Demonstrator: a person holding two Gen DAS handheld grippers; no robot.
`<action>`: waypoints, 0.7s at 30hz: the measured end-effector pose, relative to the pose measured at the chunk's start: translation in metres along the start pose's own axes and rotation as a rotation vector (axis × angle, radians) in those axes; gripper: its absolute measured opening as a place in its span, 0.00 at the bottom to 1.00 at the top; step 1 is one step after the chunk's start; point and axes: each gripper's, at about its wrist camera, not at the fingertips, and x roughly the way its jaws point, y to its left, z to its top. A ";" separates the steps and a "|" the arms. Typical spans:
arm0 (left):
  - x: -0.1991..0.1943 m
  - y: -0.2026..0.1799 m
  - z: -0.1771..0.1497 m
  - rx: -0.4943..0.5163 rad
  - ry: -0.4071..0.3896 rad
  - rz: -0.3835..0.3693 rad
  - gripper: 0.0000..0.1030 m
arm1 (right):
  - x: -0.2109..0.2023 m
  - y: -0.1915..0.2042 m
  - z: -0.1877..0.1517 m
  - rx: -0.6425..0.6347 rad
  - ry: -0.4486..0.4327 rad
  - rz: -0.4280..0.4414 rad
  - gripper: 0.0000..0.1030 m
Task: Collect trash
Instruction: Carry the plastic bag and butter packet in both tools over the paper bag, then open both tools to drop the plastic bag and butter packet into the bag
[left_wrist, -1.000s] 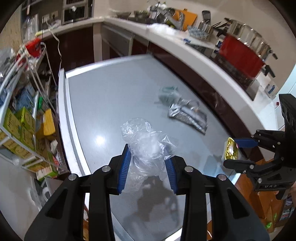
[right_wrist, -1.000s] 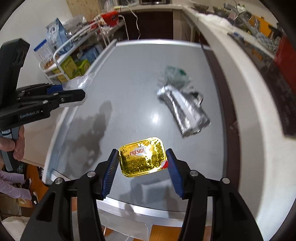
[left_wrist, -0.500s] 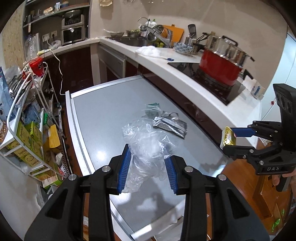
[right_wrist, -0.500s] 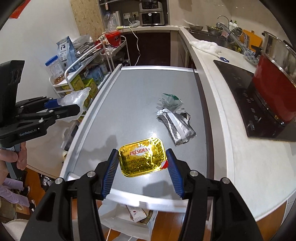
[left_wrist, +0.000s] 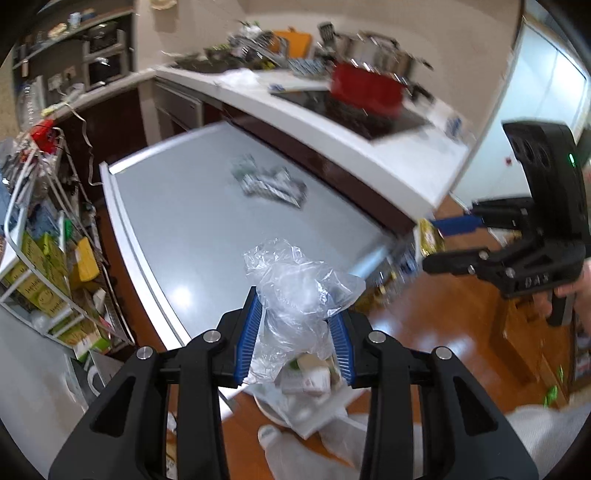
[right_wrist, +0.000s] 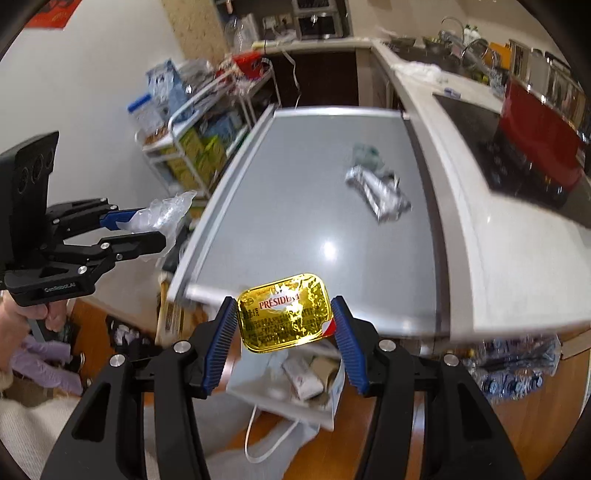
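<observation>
While the crumpled clear plastic wrap (left_wrist: 299, 295) is being pinched between the blue pads of the left gripper (left_wrist: 295, 339) at the lower centre of the left wrist frame, a white trash bag (left_wrist: 306, 391) holding cartons is being shown just below it, over the wooden floor. In the right wrist frame the same wrap (right_wrist: 166, 214) is being seen at the left edge, clamped in the left gripper (right_wrist: 136, 227).

The gold butter packet (right_wrist: 284, 312), lettered PRESIDENT, is being gripped at its two short ends by the right gripper (right_wrist: 282, 332) at the lower centre of that frame, above the open trash bag (right_wrist: 295, 384) with its white handle loop. In the left wrist frame the packet (left_wrist: 428, 236) is being seen edge-on at the right, held in the right gripper (left_wrist: 439, 240).

A silver foil wrapper (right_wrist: 376, 188) and a pale green scrap (right_wrist: 364, 153) touching its far end are being left lying on the grey table (right_wrist: 295, 221), upper centre-right in the right view; both are being blurred in the left view (left_wrist: 273, 184).
</observation>
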 end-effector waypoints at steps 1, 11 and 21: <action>0.002 -0.004 -0.006 0.007 0.019 -0.010 0.37 | 0.003 0.001 -0.007 0.002 0.019 0.003 0.50; 0.063 -0.025 -0.078 0.052 0.280 -0.092 0.37 | 0.084 -0.012 -0.077 0.118 0.255 0.005 0.50; 0.133 -0.012 -0.112 -0.003 0.377 -0.073 0.37 | 0.158 -0.016 -0.100 0.155 0.369 -0.028 0.50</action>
